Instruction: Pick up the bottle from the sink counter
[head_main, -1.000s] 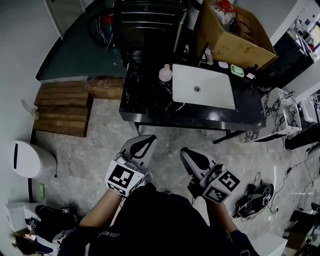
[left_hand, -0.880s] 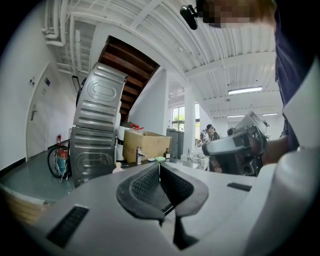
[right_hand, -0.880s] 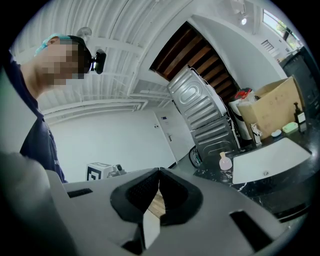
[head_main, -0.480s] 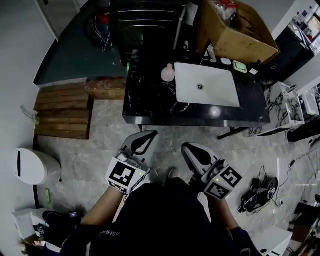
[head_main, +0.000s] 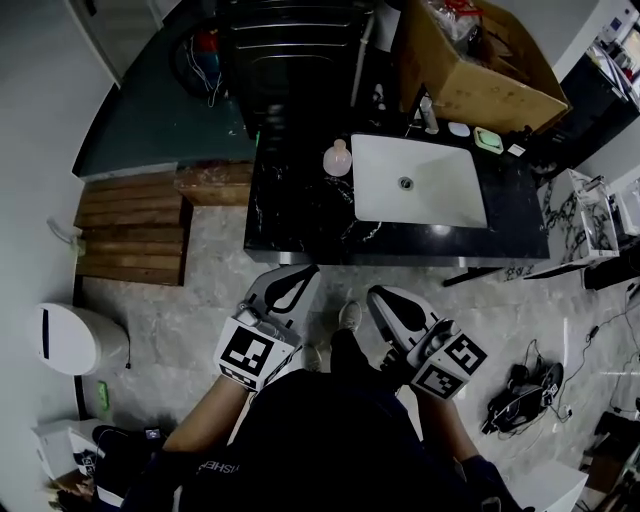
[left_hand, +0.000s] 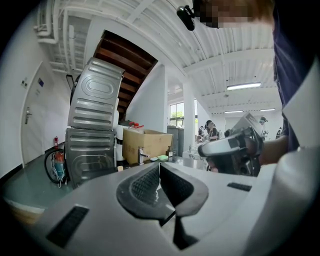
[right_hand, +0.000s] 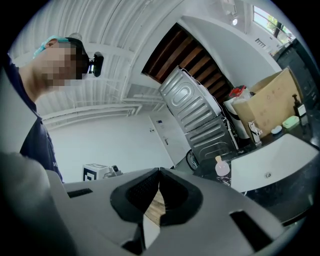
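The bottle (head_main: 338, 158) stands upright on the black sink counter (head_main: 300, 215), just beside the left rim of the white sink (head_main: 440, 200) and toward the counter's far edge; its long axis is vertical, cap uppermost (the right gripper view shows it so, small and pale against the dark stone). In the head view it lies at about 1 o'clock from the left gripper (head_main: 290, 285) and about 11 o'clock from the right gripper (head_main: 388, 303); both are held low in front of the person, over the floor and well apart from the counter. Neither is clearly closer; the left looks marginally nearer. Both grippers have their jaws together with nothing between them; either would need to spread its jaws before reaching in. The coming move is judged a forward reach across the counter's near edge, jaws meeting the bottle's body from the side.
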